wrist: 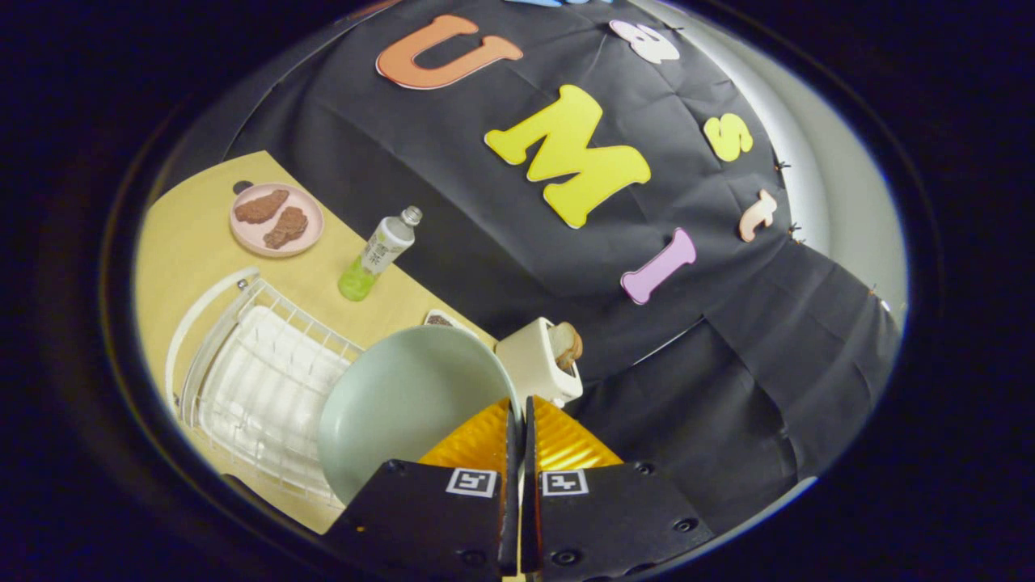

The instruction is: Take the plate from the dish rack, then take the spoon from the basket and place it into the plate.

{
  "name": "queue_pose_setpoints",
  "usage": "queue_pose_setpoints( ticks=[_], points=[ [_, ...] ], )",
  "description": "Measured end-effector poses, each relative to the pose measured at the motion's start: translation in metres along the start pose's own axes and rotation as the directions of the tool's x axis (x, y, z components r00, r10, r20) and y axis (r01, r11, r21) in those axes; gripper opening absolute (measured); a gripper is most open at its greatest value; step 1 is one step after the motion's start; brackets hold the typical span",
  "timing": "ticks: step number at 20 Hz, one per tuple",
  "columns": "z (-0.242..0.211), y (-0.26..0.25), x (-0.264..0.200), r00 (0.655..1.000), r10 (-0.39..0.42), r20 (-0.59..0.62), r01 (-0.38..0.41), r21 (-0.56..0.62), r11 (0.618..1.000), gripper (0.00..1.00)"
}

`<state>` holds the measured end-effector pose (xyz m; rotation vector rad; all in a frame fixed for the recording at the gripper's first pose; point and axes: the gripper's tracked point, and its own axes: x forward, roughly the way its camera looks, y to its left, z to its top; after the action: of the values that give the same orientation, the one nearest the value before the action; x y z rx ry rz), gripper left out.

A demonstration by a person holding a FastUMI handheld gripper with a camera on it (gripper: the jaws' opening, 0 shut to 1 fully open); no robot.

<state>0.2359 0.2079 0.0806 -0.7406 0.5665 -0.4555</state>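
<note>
Gripper fingers clamped together on the rim of the pale green plate; plate is tilted, lifted over the white dish rack. Rack sits on the wooden counter, near its front edge. Pink plate with two brown food pieces at the far corner, drink bottle along the back edge. White toaster with bread just beyond the fingertips.

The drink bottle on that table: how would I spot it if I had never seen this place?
Start at the white wire dish rack on the wooden table. Past it, toward the black wall, stands a clear bottle with green liquid in the bottom. It is the one tall, see-through thing, between the pink plate and the pale green plate that the tongs pinch.
</note>
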Motion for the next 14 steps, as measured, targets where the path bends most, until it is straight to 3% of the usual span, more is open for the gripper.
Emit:
queue_pose_setpoints(
  ticks=[4,7,10,14],
  points=[
    [-0.016,-0.016,-0.005,0.998,0.051,0.034,-0.053,0.075,0.996,0.07],
    [-0.046,-0.026,-0.018,0.985,0.163,0.062,-0.172,0.188,0.967,0.07],
    [-0.095,-0.024,-0.039,0.940,0.327,0.100,-0.342,0.316,0.885,0.07],
    [-0.171,-0.015,-0.050,0.897,0.419,0.140,-0.436,0.436,0.787,0.07]
  ],
)
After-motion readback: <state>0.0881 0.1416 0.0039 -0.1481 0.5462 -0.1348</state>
